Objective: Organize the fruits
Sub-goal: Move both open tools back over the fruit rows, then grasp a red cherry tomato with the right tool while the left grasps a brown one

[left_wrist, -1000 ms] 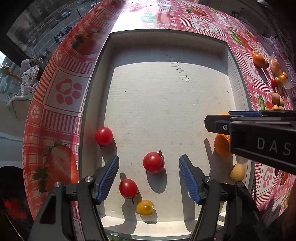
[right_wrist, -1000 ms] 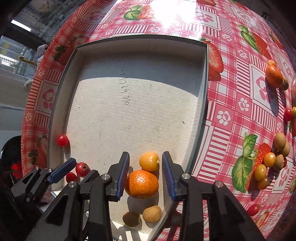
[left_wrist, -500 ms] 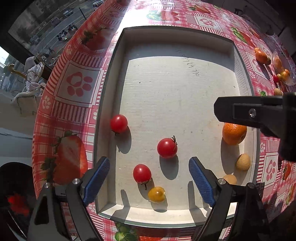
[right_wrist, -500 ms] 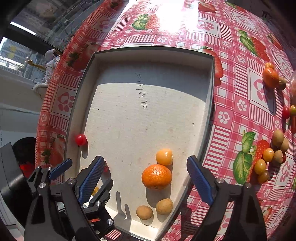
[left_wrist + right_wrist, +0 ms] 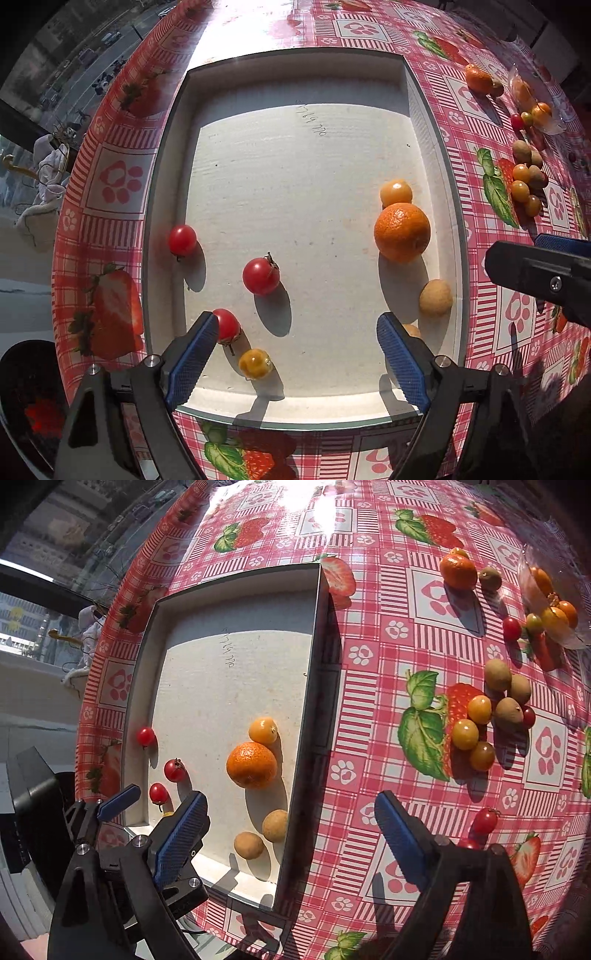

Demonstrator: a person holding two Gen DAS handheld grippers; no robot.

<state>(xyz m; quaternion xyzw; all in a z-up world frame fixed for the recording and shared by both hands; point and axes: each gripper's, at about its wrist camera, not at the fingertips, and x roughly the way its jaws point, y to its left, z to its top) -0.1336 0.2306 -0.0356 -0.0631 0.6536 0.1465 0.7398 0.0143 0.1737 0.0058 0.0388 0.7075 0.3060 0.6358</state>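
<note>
A white cardboard tray point(image 5: 295, 55) point(image 5: 317, 635) lies on the strawberry tablecloth. Its left side holds three red cherry tomatoes point(image 5: 260, 276) point(image 5: 174, 770) and a yellow one point(image 5: 255, 363). Its right side holds an orange point(image 5: 402, 232) point(image 5: 252, 765), a yellow tomato point(image 5: 396, 192) point(image 5: 262, 730) and two tan longans point(image 5: 435, 297) point(image 5: 274, 825). My left gripper point(image 5: 291, 358) is open and empty above the tray's near edge. My right gripper point(image 5: 291, 834) is open and empty over the tray's right wall. Loose fruit point(image 5: 484, 716) lies on the cloth to the right.
Farther right are a tangerine point(image 5: 458, 571), a clear plastic container with fruit point(image 5: 554, 609) and a lone red tomato point(image 5: 485, 820). The table's left edge point(image 5: 92, 672) drops off to the floor. The right gripper's finger point(image 5: 535, 273) shows in the left wrist view.
Both grippers have drawn back and up from the tray. The right gripper has let go of the orange, opened wide and swung right toward the loose fruit.
</note>
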